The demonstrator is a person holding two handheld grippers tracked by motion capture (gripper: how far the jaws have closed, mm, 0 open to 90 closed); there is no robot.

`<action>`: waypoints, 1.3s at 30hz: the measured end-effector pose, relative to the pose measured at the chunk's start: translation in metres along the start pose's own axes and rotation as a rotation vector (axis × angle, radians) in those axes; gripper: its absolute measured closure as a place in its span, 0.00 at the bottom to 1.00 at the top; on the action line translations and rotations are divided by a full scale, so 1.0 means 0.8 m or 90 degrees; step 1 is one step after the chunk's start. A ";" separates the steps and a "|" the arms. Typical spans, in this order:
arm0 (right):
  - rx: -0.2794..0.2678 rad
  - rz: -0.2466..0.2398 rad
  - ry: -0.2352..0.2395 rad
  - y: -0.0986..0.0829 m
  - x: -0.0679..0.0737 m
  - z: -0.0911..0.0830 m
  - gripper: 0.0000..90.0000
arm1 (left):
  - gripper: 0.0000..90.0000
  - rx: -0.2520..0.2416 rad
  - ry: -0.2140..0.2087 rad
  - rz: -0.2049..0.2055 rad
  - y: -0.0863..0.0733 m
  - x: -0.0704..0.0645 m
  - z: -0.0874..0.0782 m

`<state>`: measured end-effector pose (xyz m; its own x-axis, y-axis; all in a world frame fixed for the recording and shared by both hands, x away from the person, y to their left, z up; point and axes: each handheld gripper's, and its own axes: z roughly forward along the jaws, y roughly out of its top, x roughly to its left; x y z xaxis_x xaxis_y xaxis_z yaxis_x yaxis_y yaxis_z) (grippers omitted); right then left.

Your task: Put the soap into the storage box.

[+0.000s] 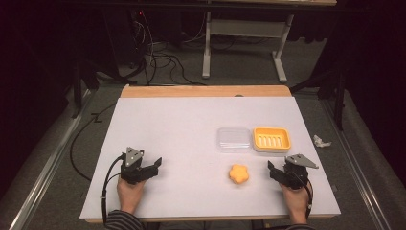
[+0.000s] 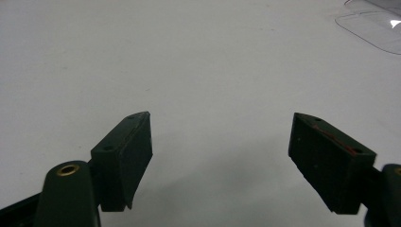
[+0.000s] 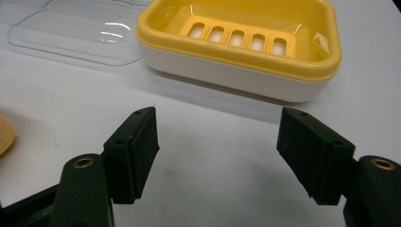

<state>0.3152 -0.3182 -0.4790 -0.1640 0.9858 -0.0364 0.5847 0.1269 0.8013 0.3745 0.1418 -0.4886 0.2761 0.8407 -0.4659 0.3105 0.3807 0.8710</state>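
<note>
An orange flower-shaped soap [image 1: 239, 174] lies on the white table [image 1: 182, 143], right of centre near the front. Behind it stand a clear plastic lid [image 1: 233, 139] and, touching its right side, a yellow soap dish [image 1: 271, 139] with a slotted insert. My right gripper [image 1: 273, 171] rests just right of the soap, open and empty. The right gripper view looks past its jaws [image 3: 218, 113] at the soap dish [image 3: 241, 52], the lid [image 3: 75, 33] and the soap's edge [image 3: 4, 135]. My left gripper [image 1: 154, 166] sits open at the front left [image 2: 222, 118], holding nothing; the lid's corner [image 2: 378, 28] lies far off.
A strip of bare wood [image 1: 206, 91] runs along the table's far edge. A crumpled white scrap [image 1: 321, 141] lies on the floor to the right. Cables [image 1: 163, 62] and another table's legs [image 1: 207, 48] are on the floor behind.
</note>
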 end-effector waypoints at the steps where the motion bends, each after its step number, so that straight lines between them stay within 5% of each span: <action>1: 0.003 0.001 -0.001 0.000 0.001 0.000 0.33 | 0.25 0.000 0.000 -0.002 0.000 0.000 0.000; 39: 0.002 -0.005 0.007 0.002 0.000 -0.001 0.33 | 0.25 0.001 0.001 -0.004 0.000 0.000 0.001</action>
<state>0.3155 -0.3179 -0.4774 -0.1768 0.9836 -0.0357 0.5863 0.1344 0.7989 0.3751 0.1420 -0.4885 0.2734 0.8387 -0.4710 0.3139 0.3850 0.8679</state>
